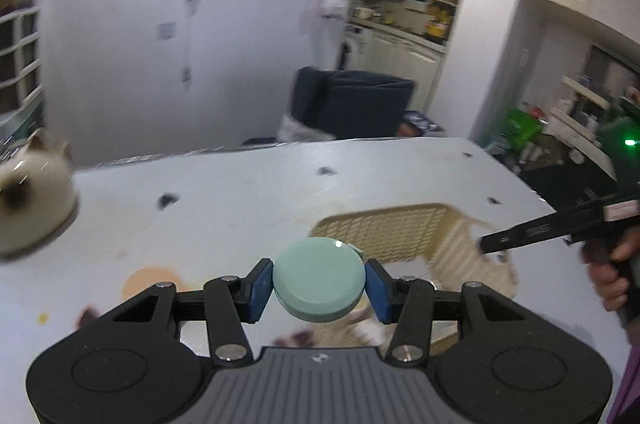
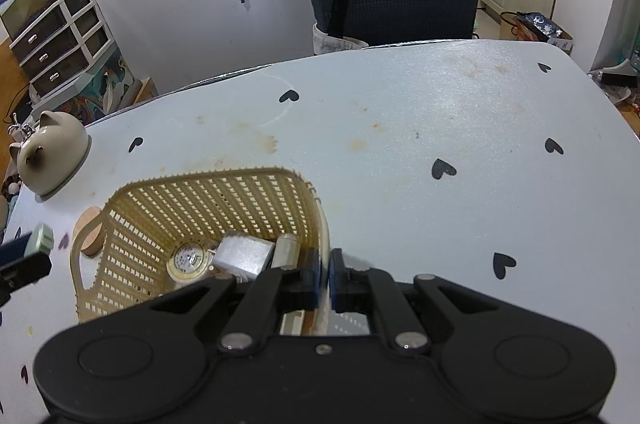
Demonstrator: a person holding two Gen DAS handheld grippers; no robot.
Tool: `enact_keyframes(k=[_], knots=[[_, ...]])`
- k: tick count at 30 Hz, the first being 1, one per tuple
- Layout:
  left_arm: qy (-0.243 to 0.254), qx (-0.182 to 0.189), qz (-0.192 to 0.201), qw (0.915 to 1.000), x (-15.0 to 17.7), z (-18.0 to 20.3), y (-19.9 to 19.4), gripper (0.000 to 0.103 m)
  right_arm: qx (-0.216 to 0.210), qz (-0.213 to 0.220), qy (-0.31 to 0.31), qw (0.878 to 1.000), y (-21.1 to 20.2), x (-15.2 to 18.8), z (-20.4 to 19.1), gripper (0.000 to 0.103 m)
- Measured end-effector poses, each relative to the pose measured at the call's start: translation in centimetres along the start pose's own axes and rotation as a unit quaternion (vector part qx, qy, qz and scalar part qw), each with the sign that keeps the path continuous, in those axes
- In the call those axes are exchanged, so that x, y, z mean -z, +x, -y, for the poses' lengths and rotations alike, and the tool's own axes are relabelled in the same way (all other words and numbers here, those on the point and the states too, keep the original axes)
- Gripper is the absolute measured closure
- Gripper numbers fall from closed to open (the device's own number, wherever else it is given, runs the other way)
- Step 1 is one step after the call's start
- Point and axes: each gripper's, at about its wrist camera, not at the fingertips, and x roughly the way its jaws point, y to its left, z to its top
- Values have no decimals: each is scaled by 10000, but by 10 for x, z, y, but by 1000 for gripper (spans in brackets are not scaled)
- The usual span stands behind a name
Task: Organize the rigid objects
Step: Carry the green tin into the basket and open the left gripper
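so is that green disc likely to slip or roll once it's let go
The green disc looks smooth and rigid, pinched only at its rim by the left gripper, so it could slip. Round-edged, it may roll if it lands on edge, though flat faces should settle.

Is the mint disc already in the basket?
No. The left gripper holds the mint disc between its blue pads, above the table and short of the basket.

The left gripper (image 1: 319, 280) clamps a mint-green round case (image 1: 319, 280) between its blue pads, above the white table (image 1: 240, 192); the beige basket (image 1: 404, 228) lies at two o'clock, the cat figurine (image 1: 34, 192) at ten
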Motion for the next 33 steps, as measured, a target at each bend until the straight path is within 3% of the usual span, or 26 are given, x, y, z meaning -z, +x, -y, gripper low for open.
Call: enact_keyframes(k=[7,14,25,33], knots=[[910,57,-451,9948,-11,43,33,53,-6,1,-3,10000,0,0,-1,98],[1469,-197,-815,9856,-10,48,58,53,-12,4,2,10000,0,0,-1,98],[1388,-105,-894,9862,-9,46,62,51,-20,-8,2,10000,1,0,-1,98],[1321,18,-912,9870,-9,49,59,40,-15,-10,-10,10000,2,1,-1,98]])
